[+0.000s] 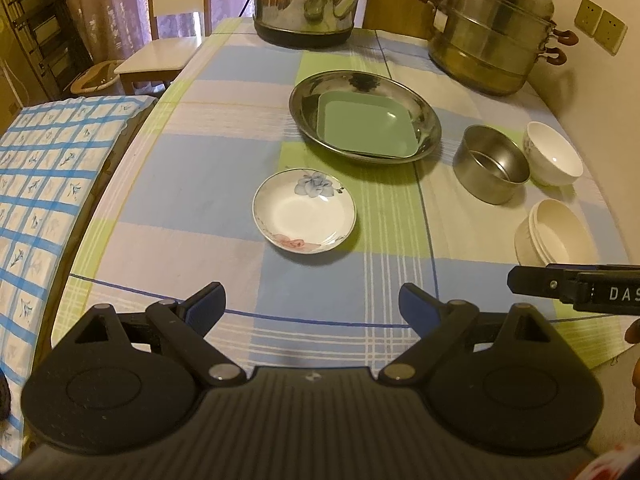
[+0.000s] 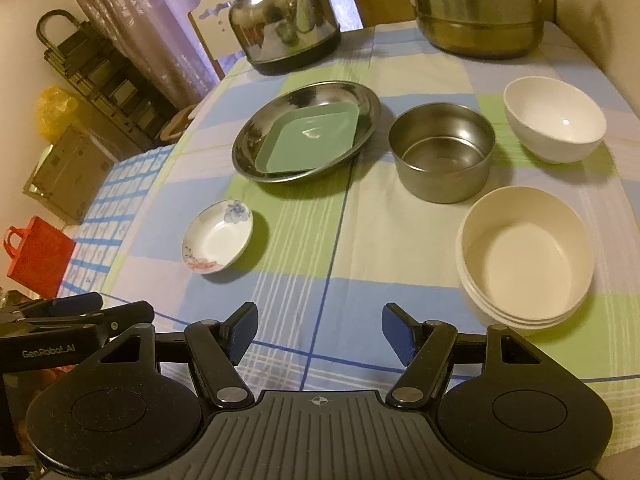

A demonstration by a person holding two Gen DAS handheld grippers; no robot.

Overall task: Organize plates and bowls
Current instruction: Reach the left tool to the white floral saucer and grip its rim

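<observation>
Left wrist view: both my tools, left tool [image 1: 312, 306] and right tool [image 2: 318, 334], spread and empty; small floral porcelain saucer [image 1: 304, 212] at twelve o'clock, light, brittle, slippery; I would pinch its rim.

Left wrist view: set behind left gripper [image 1: 311, 306], angled down across checked tablecloth [image 1: 208, 184], small flowered dish [image 1: 304, 211] near centre, bowls pushed to right edge. Right wrist view: set behind right gripper [image 2: 319, 334], same downward slant, cream bowl stack [image 2: 526, 266] close at right. Shared by both: steel plate [image 1: 365, 114], kettle [image 1: 308, 0], steamer pot [image 1: 492, 28]. Each gripper caught at other view's edge.
</observation>
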